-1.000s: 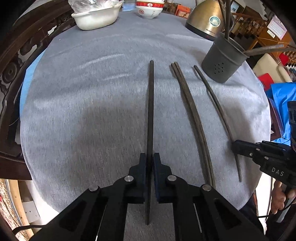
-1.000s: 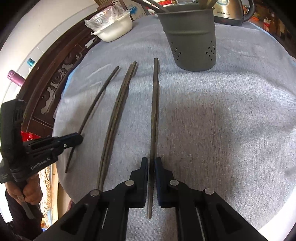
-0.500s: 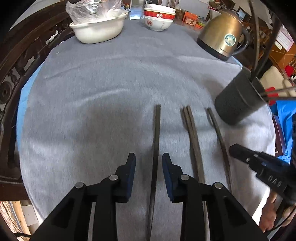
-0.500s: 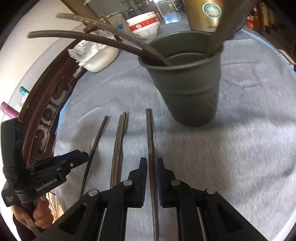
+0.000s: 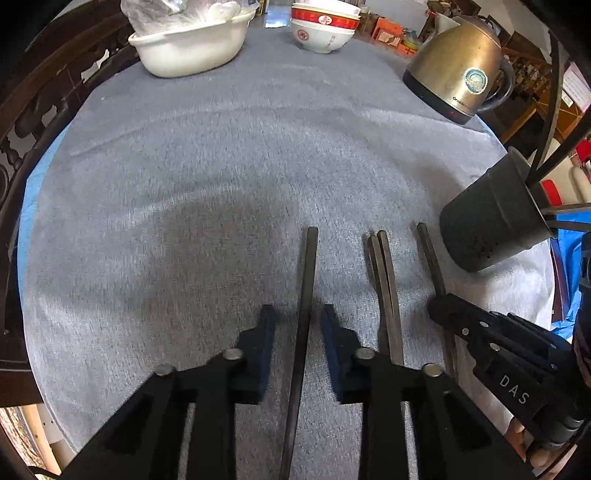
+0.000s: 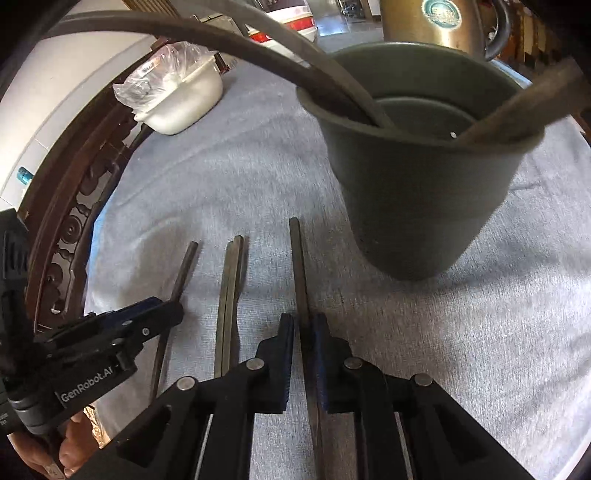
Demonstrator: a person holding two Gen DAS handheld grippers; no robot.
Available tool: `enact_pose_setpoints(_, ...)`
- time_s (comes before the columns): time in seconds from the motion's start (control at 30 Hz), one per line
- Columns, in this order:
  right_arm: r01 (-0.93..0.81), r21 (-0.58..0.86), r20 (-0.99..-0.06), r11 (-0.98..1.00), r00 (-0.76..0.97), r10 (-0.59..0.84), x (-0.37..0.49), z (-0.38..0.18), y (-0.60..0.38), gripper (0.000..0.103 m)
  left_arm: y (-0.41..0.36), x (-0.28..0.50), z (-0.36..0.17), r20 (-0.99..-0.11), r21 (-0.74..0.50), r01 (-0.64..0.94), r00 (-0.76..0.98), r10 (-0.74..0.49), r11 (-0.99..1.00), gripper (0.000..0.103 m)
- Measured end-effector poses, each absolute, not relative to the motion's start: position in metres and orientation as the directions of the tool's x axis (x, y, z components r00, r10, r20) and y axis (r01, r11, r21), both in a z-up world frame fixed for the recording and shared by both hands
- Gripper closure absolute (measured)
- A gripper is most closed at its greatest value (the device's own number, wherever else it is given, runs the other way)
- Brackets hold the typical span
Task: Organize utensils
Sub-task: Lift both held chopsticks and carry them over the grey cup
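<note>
Several dark chopsticks lie side by side on the grey tablecloth (image 5: 221,166). My left gripper (image 5: 298,321) is open, its jaws on either side of the leftmost chopstick (image 5: 308,280) without touching it. A pair of chopsticks (image 5: 384,280) lies to its right. My right gripper (image 6: 303,332) is shut on the rightmost chopstick (image 6: 297,254), just in front of the dark grey utensil holder (image 6: 417,206). The holder also shows in the left wrist view (image 5: 491,225) and has several utensils standing in it.
A brass kettle (image 5: 458,70) stands at the back right. A white basin (image 5: 192,44) with a plastic bag and stacked bowls (image 5: 323,26) sit at the far edge. A carved wooden chair back (image 6: 74,236) borders the table's left side.
My left gripper has opened and let go of its chopstick, which now lies on the cloth. Both grippers have moved forward, the right one closer to the holder.
</note>
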State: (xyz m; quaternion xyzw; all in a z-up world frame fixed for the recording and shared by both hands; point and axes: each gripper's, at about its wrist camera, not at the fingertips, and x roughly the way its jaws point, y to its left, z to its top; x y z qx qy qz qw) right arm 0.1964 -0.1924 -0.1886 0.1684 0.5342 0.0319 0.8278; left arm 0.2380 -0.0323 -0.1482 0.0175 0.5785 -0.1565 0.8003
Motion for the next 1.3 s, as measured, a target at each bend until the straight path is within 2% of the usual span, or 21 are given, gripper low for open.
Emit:
enact_pose_setpoints(0.07, 0.123, 0.303, -0.874, 0.945, 0.43, 0.224, 0.196, -0.189, -0.191, 0.093, -0.03, 0.237, -0.148, -0.928, -0.152, 0.272, 0.29, -0.232, 0.95, 0.096)
enact_pose_setpoints(0.3, 0.059, 0.308, -0.826, 0.95, 0.513, 0.235, 0.18, -0.174, -0.189, 0.096, -0.018, 0.226, -0.138, -0.908, -0.166, 0.25, 0.339, -0.247, 0.954, 0.096)
enact_pose_setpoints(0.77, -0.138, 0.259, -0.659, 0.956, 0.698, 0.28, 0.117, -0.099, -0.179, 0.096, 0.005, 0.176, -0.05, -0.776, -0.163, 0.267, 0.559, -0.291, 0.95, 0.097)
enact_pose_setpoints(0.9, -0.189, 0.254, -0.583, 0.948, 0.753, 0.306, 0.104, -0.079, -0.17, 0.096, 0.011, 0.159, -0.025, -0.729, -0.174, 0.278, 0.609, -0.313, 0.945, 0.097)
enact_pose_setpoints(1.1, -0.184, 0.246, -0.457, 0.952, 0.844, 0.281, 0.086, -0.049, -0.178, 0.096, 0.005, 0.138, 0.013, -0.645, -0.162, 0.319, 0.682, -0.345, 0.934, 0.097)
enact_pose_setpoints(1.3, -0.142, 0.259, -0.38, 0.955, 0.894, 0.236, 0.079, -0.029, -0.193, 0.096, -0.002, 0.127, 0.041, -0.58, -0.147, 0.354, 0.726, -0.371, 0.923, 0.097)
